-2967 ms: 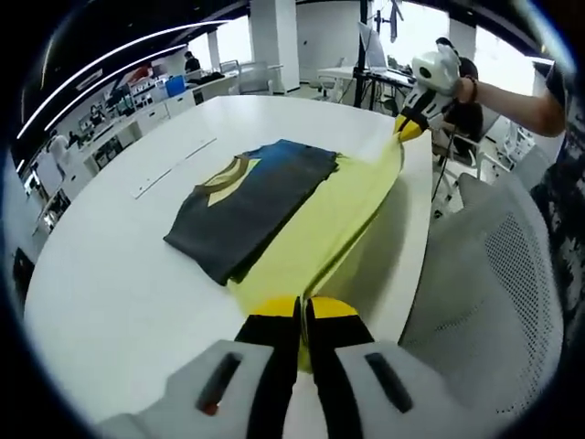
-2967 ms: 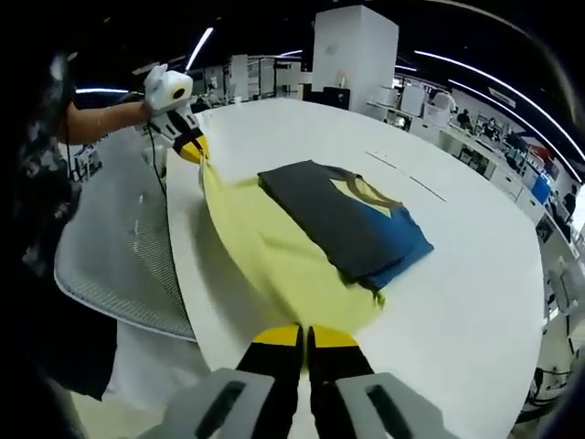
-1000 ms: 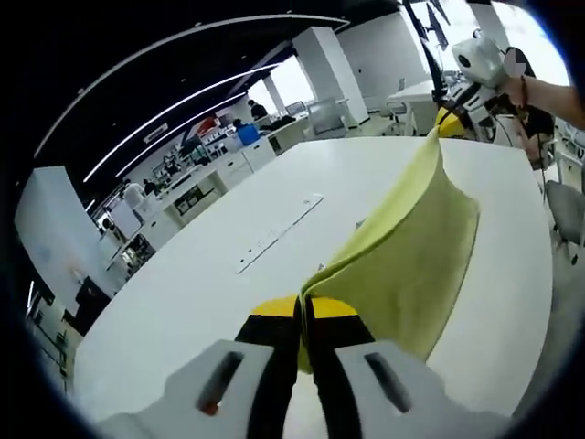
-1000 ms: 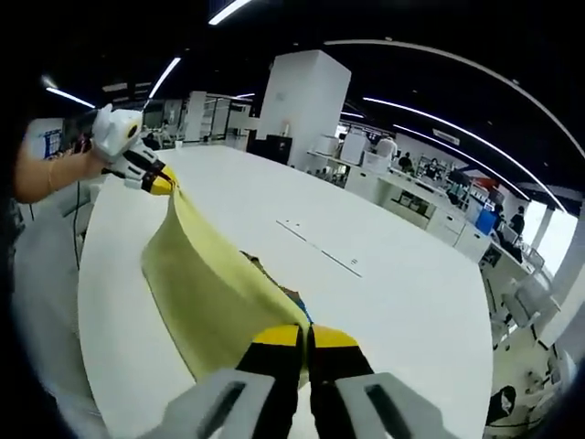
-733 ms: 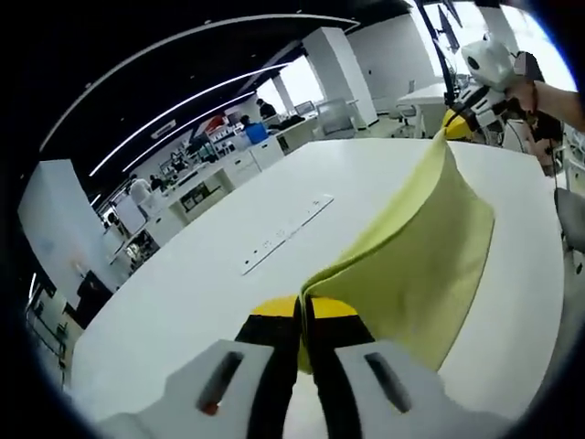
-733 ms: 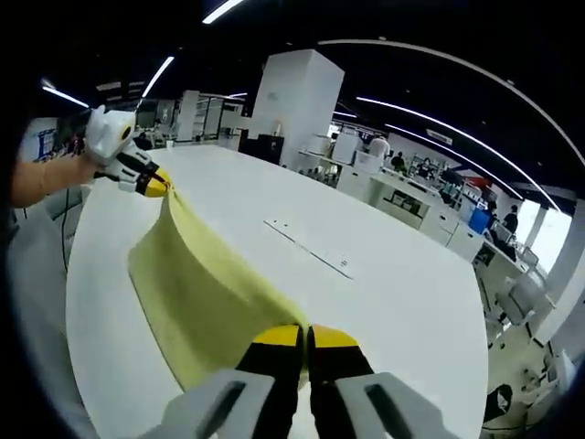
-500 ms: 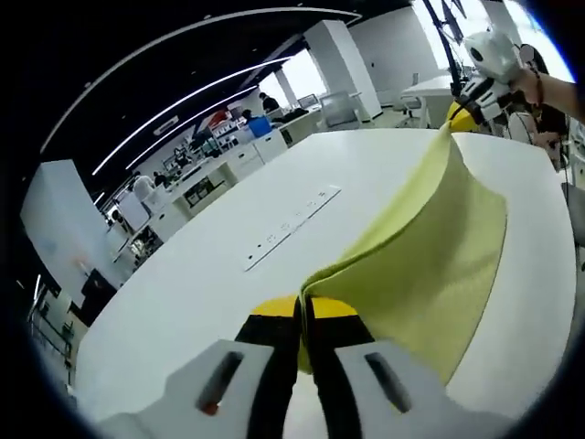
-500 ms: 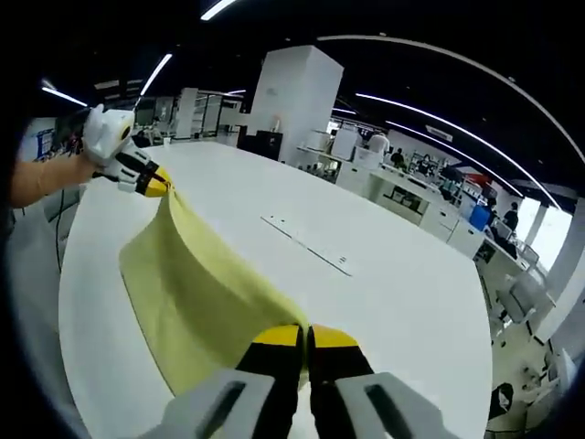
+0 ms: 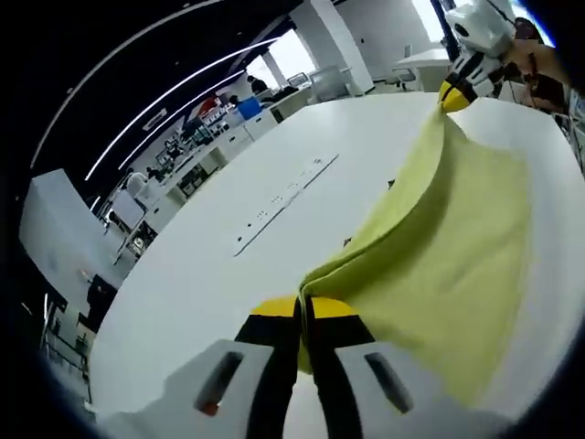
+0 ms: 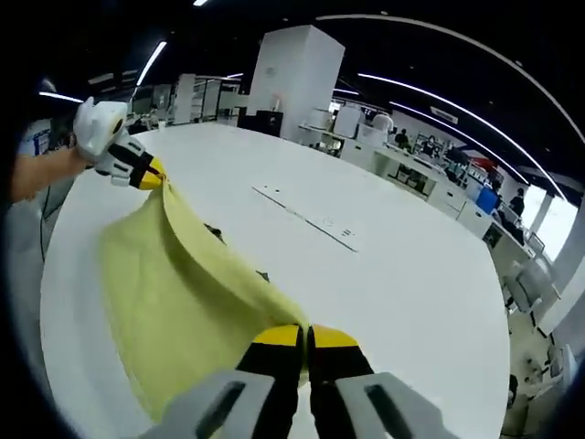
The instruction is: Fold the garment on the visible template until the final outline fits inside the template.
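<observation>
Since three seconds ago both claws have lifted the yellow cloth (image 9: 439,247) up off the white worktop (image 9: 210,274) and carried it over the dark folded T-shirt, which no longer lies in plain sight; small dark bits peek out under the cloth's raised edge in the right gripper view, too little to name for certain.

Left claw (image 9: 303,315): its yellow-tipped jaws are pressed together, clamped on one corner of the cloth. Right claw (image 10: 306,343): likewise pressed together on the opposite corner. Each also appears in the other's view, the right claw (image 9: 454,91) at the far corner of the cloth in the left gripper view, the left claw (image 10: 149,174) likewise in the right gripper view, each held by a person's hand.

Between the two corners the cloth's top edge runs taut and raised, and the rest drapes down toward the person's side onto the worktop. Beyond the cloth, a narrow strip (image 10: 306,217) is set flat into the worktop. Office desks and a white pillar (image 10: 288,78) stand in the background.
</observation>
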`<act>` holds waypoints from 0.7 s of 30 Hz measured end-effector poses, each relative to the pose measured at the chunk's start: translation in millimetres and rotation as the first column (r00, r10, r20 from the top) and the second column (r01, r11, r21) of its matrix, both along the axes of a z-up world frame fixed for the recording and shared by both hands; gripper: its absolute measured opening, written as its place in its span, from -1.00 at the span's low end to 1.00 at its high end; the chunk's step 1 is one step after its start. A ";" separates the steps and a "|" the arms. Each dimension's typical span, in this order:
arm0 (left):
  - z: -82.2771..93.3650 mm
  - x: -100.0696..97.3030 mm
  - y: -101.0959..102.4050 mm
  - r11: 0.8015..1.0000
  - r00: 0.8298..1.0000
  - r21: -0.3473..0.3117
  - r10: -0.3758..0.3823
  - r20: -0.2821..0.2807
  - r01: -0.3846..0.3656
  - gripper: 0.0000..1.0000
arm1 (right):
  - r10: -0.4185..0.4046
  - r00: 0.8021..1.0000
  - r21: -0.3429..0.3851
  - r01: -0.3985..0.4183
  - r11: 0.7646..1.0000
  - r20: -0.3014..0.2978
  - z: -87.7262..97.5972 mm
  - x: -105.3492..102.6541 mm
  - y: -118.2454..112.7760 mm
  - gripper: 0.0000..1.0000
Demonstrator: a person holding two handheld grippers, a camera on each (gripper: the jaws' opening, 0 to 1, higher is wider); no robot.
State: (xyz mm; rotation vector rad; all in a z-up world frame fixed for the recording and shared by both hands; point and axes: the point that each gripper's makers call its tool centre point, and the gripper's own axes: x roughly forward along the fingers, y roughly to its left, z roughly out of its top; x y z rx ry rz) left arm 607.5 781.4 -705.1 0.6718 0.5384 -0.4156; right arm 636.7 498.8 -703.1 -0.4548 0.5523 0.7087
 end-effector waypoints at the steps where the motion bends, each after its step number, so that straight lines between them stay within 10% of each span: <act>1: -3.7 0.5 -0.2 1.000 1.000 0.006 -0.005 -0.007 0.005 -1.00 | -0.001 1.000 -0.002 0.001 1.000 -0.007 -5.1 2.0 0.4 -1.00; 21: -49.6 20.8 7.5 1.000 0.998 -0.010 0.015 -0.066 -0.015 -0.98 | -0.014 0.996 -0.030 0.012 0.999 -0.090 -52.8 14.6 1.6 -1.00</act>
